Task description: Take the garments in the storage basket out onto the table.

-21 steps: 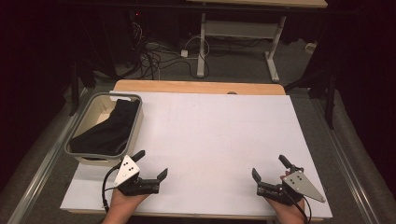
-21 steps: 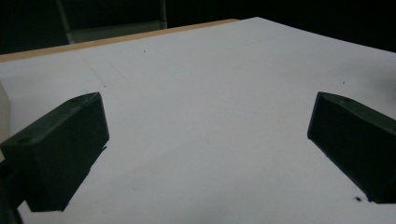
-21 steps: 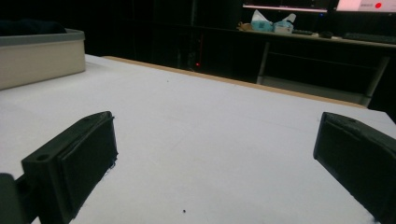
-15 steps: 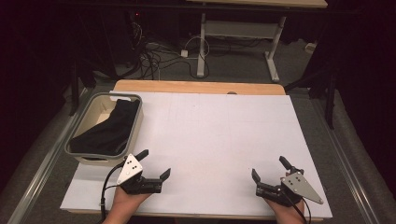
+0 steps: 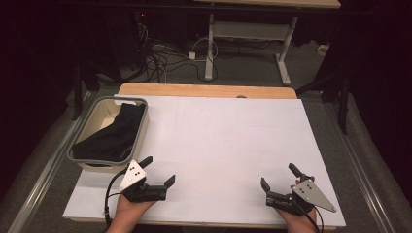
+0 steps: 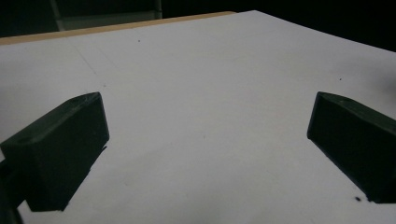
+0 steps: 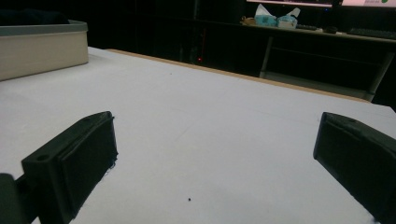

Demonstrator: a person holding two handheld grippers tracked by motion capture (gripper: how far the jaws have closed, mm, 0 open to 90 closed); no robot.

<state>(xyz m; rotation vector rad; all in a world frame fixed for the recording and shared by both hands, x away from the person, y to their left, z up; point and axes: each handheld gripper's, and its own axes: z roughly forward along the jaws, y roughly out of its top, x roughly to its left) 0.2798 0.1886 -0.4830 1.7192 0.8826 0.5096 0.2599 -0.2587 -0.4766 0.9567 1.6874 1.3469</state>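
1. High view first: we've got a big white bench (image 5: 228, 145) taking up most of the scene, with a strip of bare wood along its far edge.
2. Next biggest is the bin (image 5: 85, 137), grey rim and beige walls, sitting on the bench's left side near the edge. From the right gripper view we catch its beige wall (image 7: 42, 51) at the far left.
3. Inside the bin lies a black cloth (image 5: 112, 136), bunched up and covering most of the bottom. We can't tell what kind of garment it is.
4. The left hand-held gripper (image 5: 158, 171) is at the near left of the bench, just beside the bin's near corner, gripped by a hand (image 5: 130, 209) coming in from the bottom. It's released: jaws spread wide with nothing between them. In the left gripper view (image 6: 208, 126) we just see bare white surface between the two black jaws.
5. The right hand-held gripper (image 5: 278, 175) sits at the near right, well apart from the bin and cloth. Also released, jaws wide, nothing held, and the right gripper view (image 7: 215, 140) shows blank bench between them.
6. Smallest bit: a tiny dark speck (image 7: 188, 199) on the bench near the right jaws.
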